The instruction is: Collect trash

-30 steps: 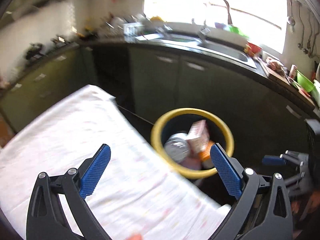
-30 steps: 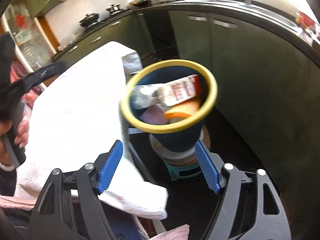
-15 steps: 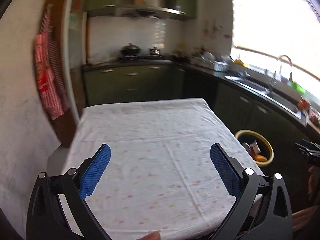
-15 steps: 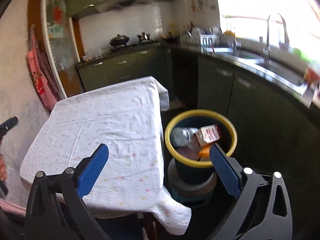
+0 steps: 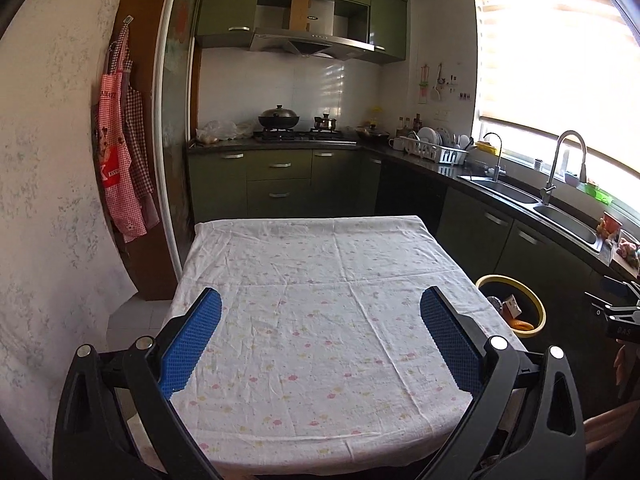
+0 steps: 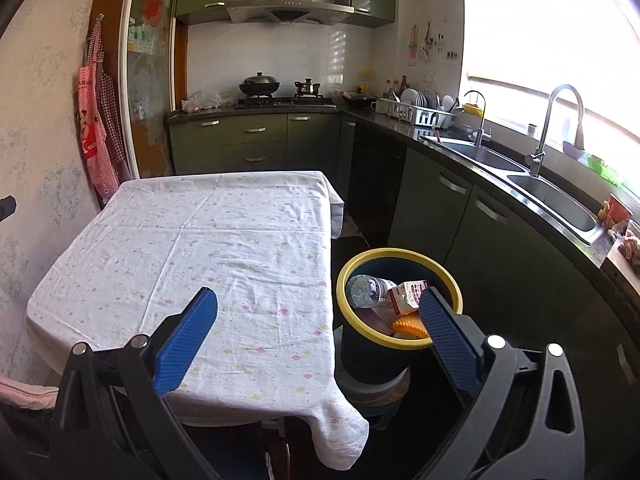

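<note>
Both sets of jaws stand wide apart with nothing between the blue pads: the left gripper hangs over the near part of a table covered with a white cloth dotted with small pink and yellow marks, and the right gripper hangs over the table's near right corner, its right finger overlapping the rim of the trash bin. That bin, dark with a yellow rim, stands on the floor just beside the table's right side, between the table and the dark green cabinets, apparently raised on a low round stand. Inside it lie a clear plastic bottle, a small white and red carton and an orange ridged piece, with something pinkish beneath that is too shaded to name. In the left wrist view the same bin shows at the right of the table, with the carton and the orange piece just visible inside. Along the right wall runs a dark counter with a double sink and a tall curved tap under a bright window; a dish rack sits further back. At the far wall a black wok rests on the hob, and red checked aprons hang on the left wall.
</note>
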Demonstrator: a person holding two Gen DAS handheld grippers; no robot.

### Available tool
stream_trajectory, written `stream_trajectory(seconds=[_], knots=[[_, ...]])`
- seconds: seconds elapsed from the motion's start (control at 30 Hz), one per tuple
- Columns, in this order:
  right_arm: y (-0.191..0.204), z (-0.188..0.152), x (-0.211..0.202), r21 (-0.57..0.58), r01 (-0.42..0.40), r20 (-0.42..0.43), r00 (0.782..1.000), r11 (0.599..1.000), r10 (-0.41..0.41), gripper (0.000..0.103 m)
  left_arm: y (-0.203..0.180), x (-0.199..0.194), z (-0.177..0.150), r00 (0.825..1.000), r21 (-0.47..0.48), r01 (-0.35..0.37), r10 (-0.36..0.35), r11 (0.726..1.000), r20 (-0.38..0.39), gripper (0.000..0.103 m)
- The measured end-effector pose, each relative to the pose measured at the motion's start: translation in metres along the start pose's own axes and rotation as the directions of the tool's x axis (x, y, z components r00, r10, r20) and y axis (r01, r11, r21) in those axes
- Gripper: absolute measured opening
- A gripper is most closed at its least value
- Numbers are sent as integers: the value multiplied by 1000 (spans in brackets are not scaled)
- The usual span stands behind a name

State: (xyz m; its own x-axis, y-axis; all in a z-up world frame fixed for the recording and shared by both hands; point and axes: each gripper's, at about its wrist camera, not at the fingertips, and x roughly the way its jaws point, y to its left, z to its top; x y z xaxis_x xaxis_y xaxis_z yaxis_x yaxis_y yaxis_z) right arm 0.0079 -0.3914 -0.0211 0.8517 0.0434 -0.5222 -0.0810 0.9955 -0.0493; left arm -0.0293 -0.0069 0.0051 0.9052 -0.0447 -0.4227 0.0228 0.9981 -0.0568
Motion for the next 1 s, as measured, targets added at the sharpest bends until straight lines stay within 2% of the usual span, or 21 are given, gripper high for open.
stream_trajectory(seconds=[1.0], knots=[[-1, 3, 3, 10, -16, -1, 1000, 1000, 16, 96, -11, 13, -6, 999, 9, 33, -33, 999, -41, 98]])
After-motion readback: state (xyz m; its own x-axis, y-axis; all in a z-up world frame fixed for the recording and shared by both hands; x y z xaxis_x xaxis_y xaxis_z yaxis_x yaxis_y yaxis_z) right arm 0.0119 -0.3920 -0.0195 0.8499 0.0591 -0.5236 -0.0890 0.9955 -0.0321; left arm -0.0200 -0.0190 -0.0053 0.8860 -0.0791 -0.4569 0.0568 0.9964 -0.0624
